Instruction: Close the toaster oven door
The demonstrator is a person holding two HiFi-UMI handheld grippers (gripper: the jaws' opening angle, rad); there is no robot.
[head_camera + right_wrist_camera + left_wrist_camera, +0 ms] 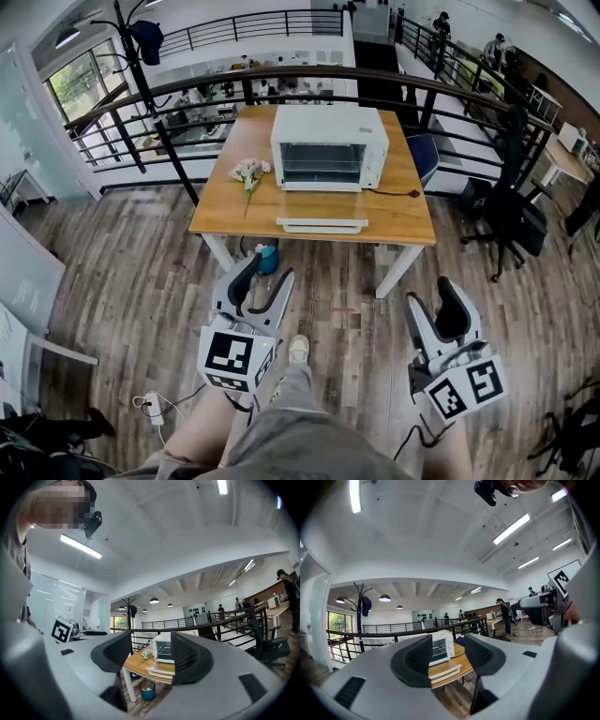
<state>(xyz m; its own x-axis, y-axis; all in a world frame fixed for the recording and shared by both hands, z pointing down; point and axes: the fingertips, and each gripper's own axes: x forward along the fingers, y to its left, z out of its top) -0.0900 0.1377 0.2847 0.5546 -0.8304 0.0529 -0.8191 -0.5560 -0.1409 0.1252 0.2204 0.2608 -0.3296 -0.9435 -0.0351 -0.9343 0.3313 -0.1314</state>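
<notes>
A white toaster oven (pixel 328 145) stands on the wooden table (pixel 225 211), its door (pixel 322 225) folded down flat toward me at the table's front edge. Both grippers hang well short of the table, over the floor. My left gripper (pixel 260 281) is open with nothing between its jaws, and the oven (pixel 440 648) shows far off through the gap. My right gripper (pixel 433 305) is also open and empty, with the oven (pixel 164 650) and its lowered door (pixel 161 671) seen beyond the pads.
A small bunch of pale flowers (pixel 249 172) lies on the table's left part. A blue bin (pixel 266 258) sits under the table. A black railing (pixel 281 80) runs behind it, and office chairs (pixel 511 220) stand to the right. A power strip (pixel 155 405) lies on the floor by my legs.
</notes>
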